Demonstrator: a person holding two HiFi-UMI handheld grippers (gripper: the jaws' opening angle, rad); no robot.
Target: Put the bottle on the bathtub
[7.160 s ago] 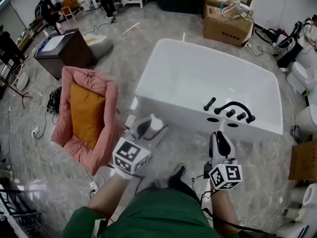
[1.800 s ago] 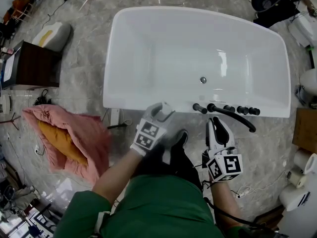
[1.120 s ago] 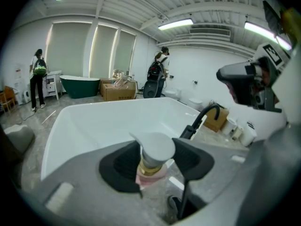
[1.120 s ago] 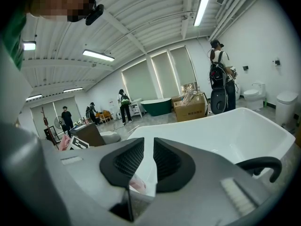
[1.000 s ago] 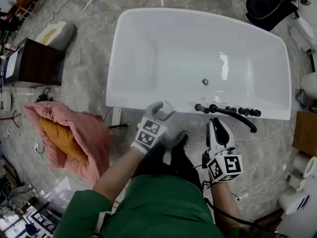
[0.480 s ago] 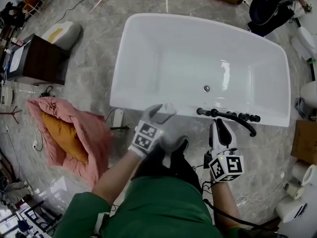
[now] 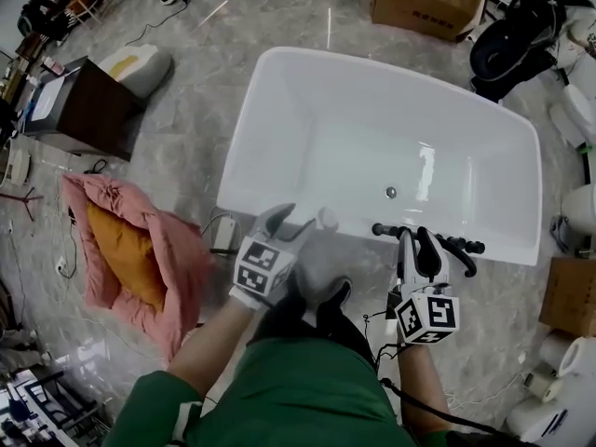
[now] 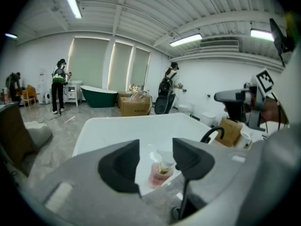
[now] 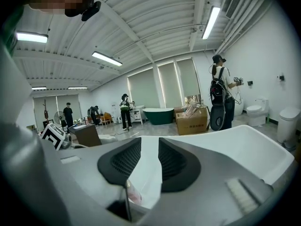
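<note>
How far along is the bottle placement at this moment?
Done: the pink pump-top bottle stands on the near rim of the white bathtub. In hand: nothing; the left hand-held gripper is open just short of the bottle, and the right hand-held gripper is empty. Left: only drawing the left one clear.

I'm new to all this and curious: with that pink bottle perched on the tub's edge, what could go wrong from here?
The bottle stands on the bathtub's narrow rim, so it might tip into the tub or onto the floor. The open left gripper is close by it; a careless nudge could knock it over.
</note>
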